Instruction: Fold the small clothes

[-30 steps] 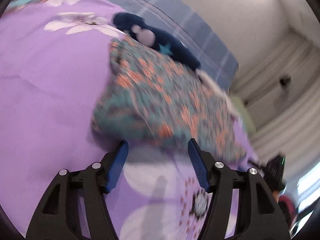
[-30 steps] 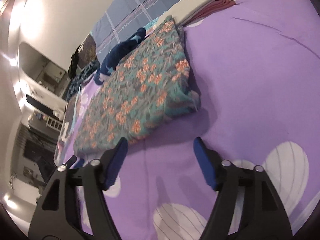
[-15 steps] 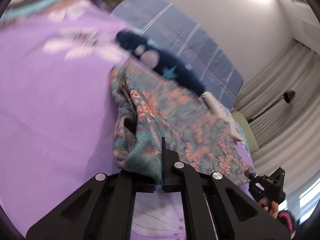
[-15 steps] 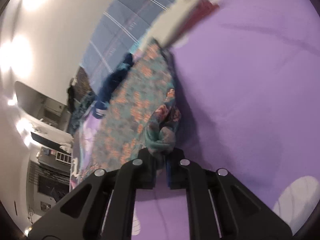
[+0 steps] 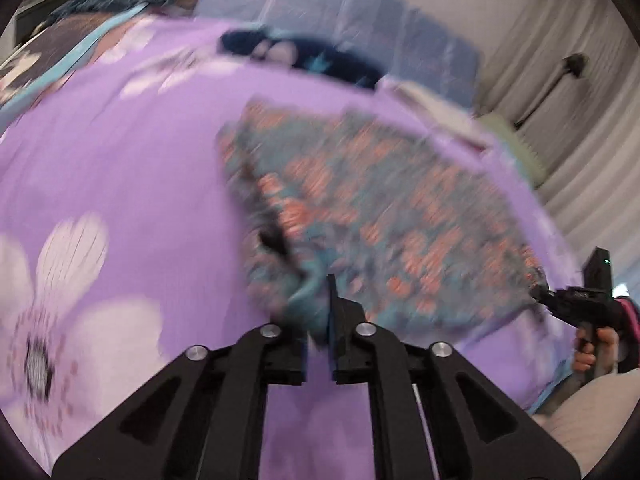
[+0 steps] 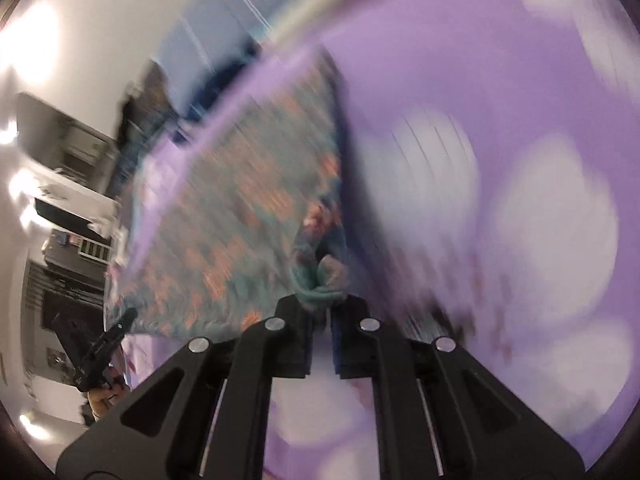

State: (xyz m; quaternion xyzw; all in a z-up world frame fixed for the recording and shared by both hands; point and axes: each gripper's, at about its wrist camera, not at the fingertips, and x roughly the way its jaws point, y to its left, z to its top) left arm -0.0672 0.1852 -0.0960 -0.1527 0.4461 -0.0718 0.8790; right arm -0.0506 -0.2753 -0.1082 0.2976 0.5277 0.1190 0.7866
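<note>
Both grippers point steeply downward, the left gripper (image 5: pixel 318 322) and the right gripper (image 6: pixel 320 320) each clamped on a bunched corner of the floral cloth (image 5: pixel 380 216).

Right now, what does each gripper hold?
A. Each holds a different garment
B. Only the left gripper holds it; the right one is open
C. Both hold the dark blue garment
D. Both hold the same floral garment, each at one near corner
D: the left gripper and the right gripper are each closed on a bunched corner of the floral garment.
</note>
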